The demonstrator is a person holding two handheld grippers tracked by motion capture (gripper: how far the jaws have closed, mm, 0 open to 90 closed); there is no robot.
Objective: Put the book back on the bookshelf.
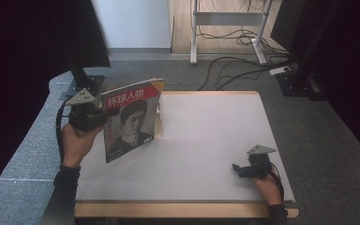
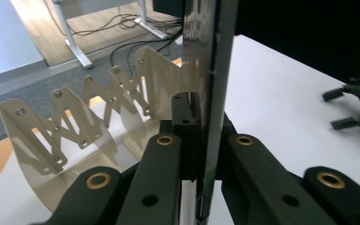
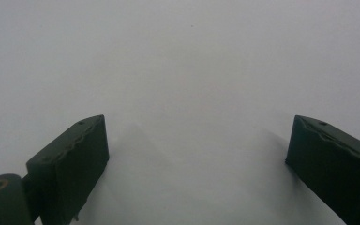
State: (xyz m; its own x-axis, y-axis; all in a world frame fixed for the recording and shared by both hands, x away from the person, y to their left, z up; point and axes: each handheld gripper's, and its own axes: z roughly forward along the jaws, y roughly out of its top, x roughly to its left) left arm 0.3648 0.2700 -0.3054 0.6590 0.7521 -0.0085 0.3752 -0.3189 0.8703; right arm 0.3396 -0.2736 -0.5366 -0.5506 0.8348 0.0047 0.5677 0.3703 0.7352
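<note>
Currently the left gripper [image 1: 104, 115] is clamped on a magazine [image 1: 132, 123], holding it upright off the table [image 1: 206, 140] near the far left corner. Cover faces the camera in the high view: red title band at top, black-and-white portrait below. Magazine is tilted a little, its top edge rising to the right. Grip sits on the magazine's left edge, upper half. In the left gripper view the jaws are closed tight on the magazine [image 2: 211, 93], seen edge-on and running straight up between them.

Just behind the magazine stands a beige metal file rack [image 2: 89, 117] with zigzag dividers, at the table's far left edge; in the high view one divider [image 1: 159, 123] peeks out past the magazine's right side. Can't tell whether magazine and rack are touching.

Right gripper [image 1: 238, 169] rests on the table near the near right corner, well apart from the magazine. Its jaws stand wide apart, nothing between them; right gripper view has bare white tabletop [image 3: 192, 70] between the two pads [image 3: 75, 164].
</note>
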